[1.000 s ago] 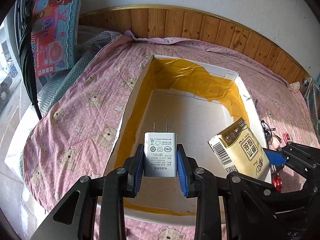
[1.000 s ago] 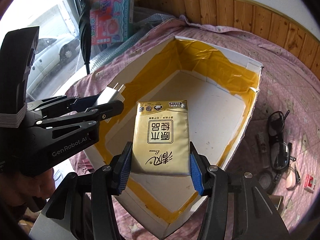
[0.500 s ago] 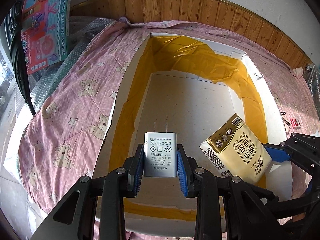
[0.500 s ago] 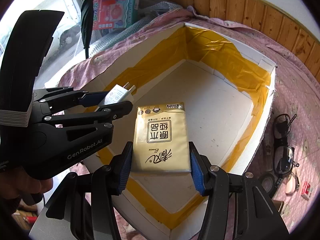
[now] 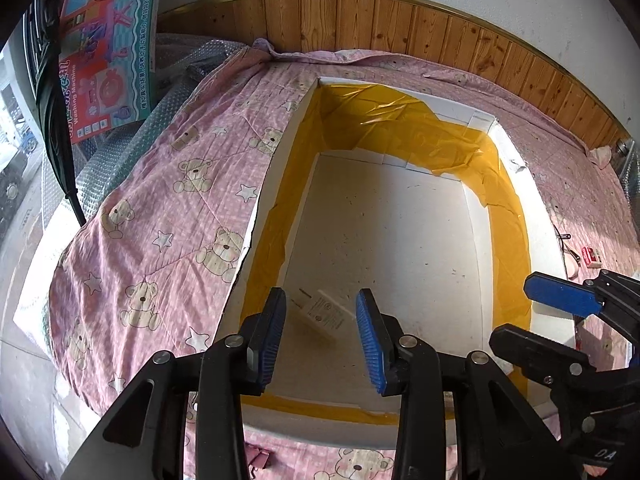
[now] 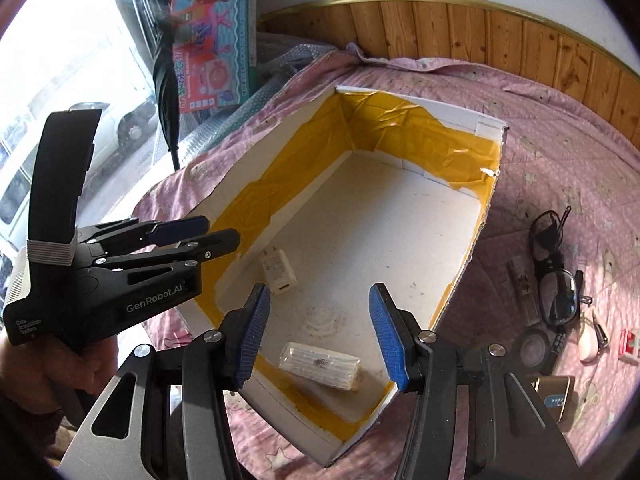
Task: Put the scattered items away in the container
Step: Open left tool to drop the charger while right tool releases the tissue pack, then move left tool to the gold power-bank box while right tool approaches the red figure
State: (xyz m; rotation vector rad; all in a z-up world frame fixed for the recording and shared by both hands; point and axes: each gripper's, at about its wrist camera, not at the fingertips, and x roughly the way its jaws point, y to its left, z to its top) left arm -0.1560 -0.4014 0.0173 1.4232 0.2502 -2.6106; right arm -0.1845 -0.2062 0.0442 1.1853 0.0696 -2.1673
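Observation:
A white box [image 5: 276,152] [image 6: 486,216] lined with yellow tape sits on a pink bear-print bedspread. On its floor lies a white charger plug [image 5: 320,314] [image 6: 278,270], near the left wall. A tissue pack [image 6: 320,366] rests on its side at the box's near corner. My left gripper [image 5: 322,332] [image 6: 200,230] hangs open above the plug with nothing held. My right gripper [image 6: 316,334] [image 5: 556,300] is open over the tissue pack, empty too.
Right of the box lie black glasses [image 6: 554,268], a small tube [image 6: 522,286], a round compact [image 6: 534,350], a white clipper-like item [image 6: 590,334], a red packet [image 6: 628,346] [image 5: 590,256] and a gold case [image 6: 554,396]. A toy box [image 5: 106,44] and a dark umbrella [image 5: 52,100] stand far left.
Both grippers opened. The charger plug dropped from the left gripper onto the box floor, and the tissue pack fell from the right gripper into the near corner.

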